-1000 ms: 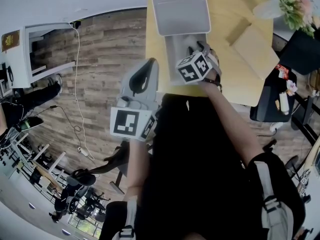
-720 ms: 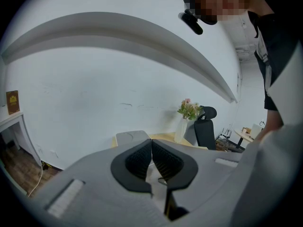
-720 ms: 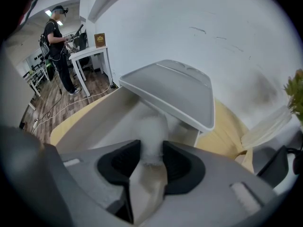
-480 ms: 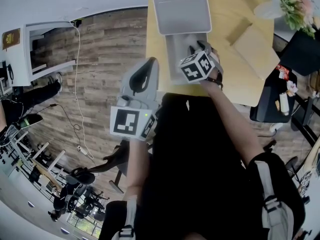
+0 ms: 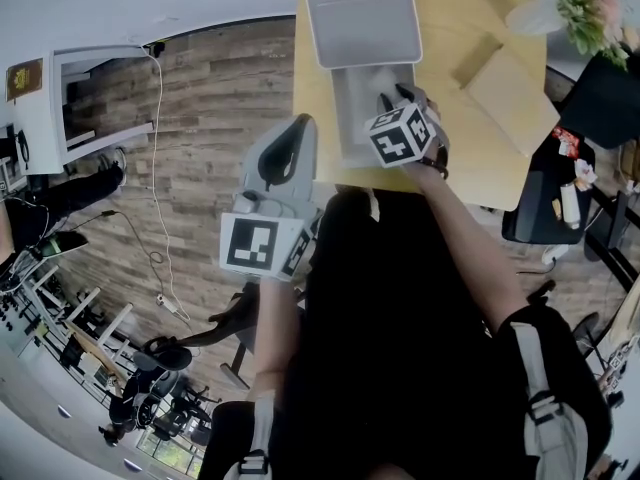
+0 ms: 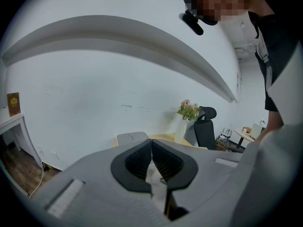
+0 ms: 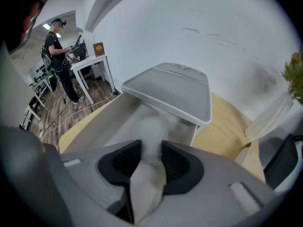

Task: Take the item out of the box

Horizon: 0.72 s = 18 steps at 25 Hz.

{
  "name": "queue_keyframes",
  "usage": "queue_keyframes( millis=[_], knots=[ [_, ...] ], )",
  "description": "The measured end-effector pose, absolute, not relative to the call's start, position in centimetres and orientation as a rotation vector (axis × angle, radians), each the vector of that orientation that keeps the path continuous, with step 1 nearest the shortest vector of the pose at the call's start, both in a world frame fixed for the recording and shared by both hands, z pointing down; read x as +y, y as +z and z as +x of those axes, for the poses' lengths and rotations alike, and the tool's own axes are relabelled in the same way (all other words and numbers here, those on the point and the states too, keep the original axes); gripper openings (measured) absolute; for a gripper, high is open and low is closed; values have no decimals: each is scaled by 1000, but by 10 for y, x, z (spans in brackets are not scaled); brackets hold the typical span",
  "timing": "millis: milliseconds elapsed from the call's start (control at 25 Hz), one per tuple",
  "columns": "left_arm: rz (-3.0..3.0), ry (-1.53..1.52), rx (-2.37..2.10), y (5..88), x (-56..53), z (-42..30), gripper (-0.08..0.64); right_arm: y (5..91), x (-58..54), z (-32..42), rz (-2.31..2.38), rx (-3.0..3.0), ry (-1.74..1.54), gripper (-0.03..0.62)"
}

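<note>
A pale grey box stands open on the yellow table, its lid tipped up behind it. My right gripper hangs over the box's near right part. In the right gripper view its jaws press on a soft white fluffy item from both sides, with the box's inner wall and lid beyond. My left gripper is held off the table's left edge, above the wooden floor. Its pads meet with nothing between them.
The yellow table carries a flat cardboard piece to the box's right. A vase of flowers stands at the far right corner, with a black chair beside it. A white shelf unit stands on the floor at left.
My right gripper has drifted a little to the right over the box with the white item in it. The left gripper has stayed in place.
</note>
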<state>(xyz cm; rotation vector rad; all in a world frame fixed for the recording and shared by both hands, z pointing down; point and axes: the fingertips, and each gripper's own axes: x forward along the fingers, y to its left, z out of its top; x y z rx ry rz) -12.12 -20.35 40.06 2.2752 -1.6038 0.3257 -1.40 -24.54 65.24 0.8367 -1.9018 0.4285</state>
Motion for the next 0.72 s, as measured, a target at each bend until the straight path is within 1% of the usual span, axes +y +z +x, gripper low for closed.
queue_keyframes(
  millis=[360, 720],
  knots=[
    [2322, 298, -1563, 396, -182, -122, 11, 624, -229, -14, 931, -1957, 438, 140],
    [2414, 280, -1487, 376, -146, -131, 11, 569, -201, -16, 1124, -2060, 478, 140]
  ],
)
